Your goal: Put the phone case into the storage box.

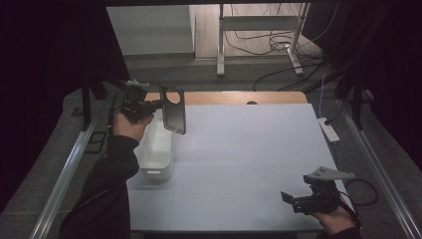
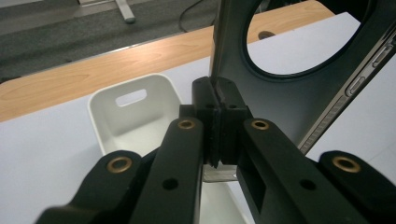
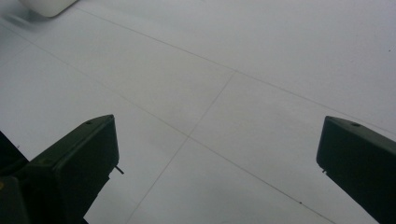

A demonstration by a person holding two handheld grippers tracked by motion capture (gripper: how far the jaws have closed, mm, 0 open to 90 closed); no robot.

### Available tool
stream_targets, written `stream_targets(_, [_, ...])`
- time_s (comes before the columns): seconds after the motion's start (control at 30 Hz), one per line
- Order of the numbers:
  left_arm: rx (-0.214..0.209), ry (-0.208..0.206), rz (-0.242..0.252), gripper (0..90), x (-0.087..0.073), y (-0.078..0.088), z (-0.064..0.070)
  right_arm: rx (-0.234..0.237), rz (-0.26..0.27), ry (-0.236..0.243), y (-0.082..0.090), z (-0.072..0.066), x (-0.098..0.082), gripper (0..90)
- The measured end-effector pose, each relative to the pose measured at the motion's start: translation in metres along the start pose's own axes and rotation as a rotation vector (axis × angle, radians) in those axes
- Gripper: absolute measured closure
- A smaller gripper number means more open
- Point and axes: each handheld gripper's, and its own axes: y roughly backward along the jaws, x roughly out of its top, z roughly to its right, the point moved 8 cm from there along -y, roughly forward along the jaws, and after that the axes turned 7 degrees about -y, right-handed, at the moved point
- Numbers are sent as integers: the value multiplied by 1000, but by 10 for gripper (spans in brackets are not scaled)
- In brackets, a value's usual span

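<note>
One dark phone case (image 1: 173, 108) hangs upright above the white bin (image 1: 158, 149), pinched at its edge by the left gripper (image 2: 217, 100). Likely a carry; next comes a steady lowering. The right gripper (image 1: 293, 199) hovers spread over the desk (image 1: 239, 159).

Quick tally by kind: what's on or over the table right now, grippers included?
Phone case, dark, with a round cutout: 1
White bin: 1
Hand-held gripper: 2, the left shut on the case edge and the right open
Total: 4
</note>
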Motion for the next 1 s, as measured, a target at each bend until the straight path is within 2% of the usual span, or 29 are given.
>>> stream_targets(0.2, [25,18,3,887,1,1,-11,-3,14,-12,2,2,-1,0])
stream_targets(0.47, [53,50,7,887,0,1,-27,-2,4,-13,1,2,-1,0])
stream_targets(0.73, [92,55,10,887,3,0,-40,0,-11,-9,0,2,-2,0])
stream_targets(1.0, [114,73,16,887,5,-6,-49,4,-14,-11,-1,2,-2,0])
